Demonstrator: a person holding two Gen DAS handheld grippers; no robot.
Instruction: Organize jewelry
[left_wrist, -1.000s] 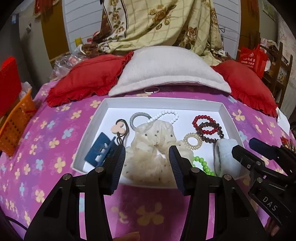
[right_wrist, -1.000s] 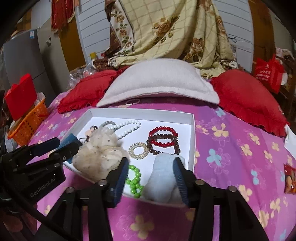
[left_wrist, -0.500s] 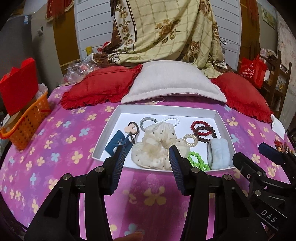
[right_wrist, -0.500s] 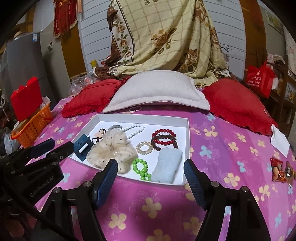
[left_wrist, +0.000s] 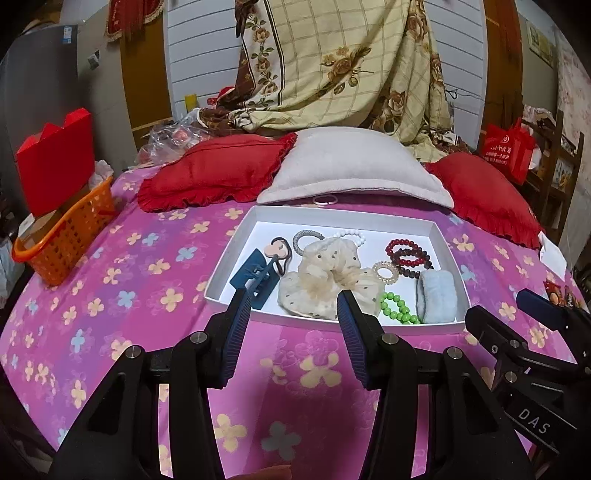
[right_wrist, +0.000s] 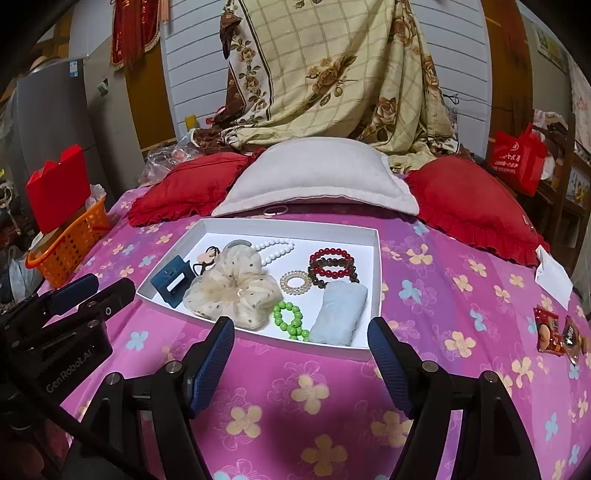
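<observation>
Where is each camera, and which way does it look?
Left wrist view: sits on the left gripper, faces the white tray and pillows; its open fingers show, with the right gripper at the right edge.
Right wrist view: sits on the right gripper, faces the tray from further right; its wider-open fingers show, the left gripper at left.
Both see the tray, the cream scrunchie and the green beads.

We see a shallow white tray (right_wrist: 373, 258) on the bed holding a blue claw clip (right_wrist: 171, 282), a cream dotted scrunchie (right_wrist: 236, 286), white pearls (right_wrist: 277, 249), red and brown bead bracelets (right_wrist: 332, 264), green beads (right_wrist: 290, 319) and a pale blue band (right_wrist: 340, 314).
</observation>
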